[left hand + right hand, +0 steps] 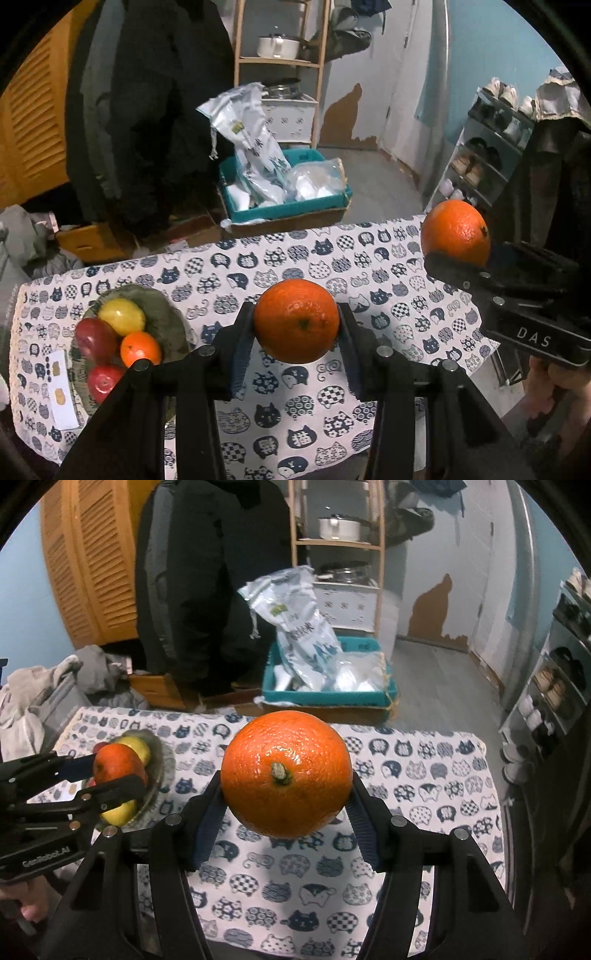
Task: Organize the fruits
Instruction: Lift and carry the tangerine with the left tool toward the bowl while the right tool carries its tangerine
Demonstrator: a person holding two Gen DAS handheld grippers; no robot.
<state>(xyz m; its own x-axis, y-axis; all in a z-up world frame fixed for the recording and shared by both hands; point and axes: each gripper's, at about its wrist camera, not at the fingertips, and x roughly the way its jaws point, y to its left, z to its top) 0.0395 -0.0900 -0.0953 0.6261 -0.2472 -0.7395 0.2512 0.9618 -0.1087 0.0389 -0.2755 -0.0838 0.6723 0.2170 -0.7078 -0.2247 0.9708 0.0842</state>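
Note:
My left gripper (296, 325) is shut on a small orange (296, 319) and holds it above the cat-print tablecloth (388, 295), right of a green glass plate (162, 314). The plate holds a lemon (122, 315), a small orange (140, 349) and two red apples (96, 339). My right gripper (286, 797) is shut on a large orange (286, 773) above the cloth (424, 775). In the left wrist view the right gripper (461, 254) shows at right with its orange (456, 230). In the right wrist view the left gripper (114, 771) holds its orange (116, 764) in front of the plate (155, 775).
Beyond the table's far edge stand a teal crate (288, 210) with plastic bags on a cardboard box, a dark coat, a wooden shelf (280, 62) with pots and a shoe rack (487, 155) at right. A paper card (61, 387) lies left of the plate.

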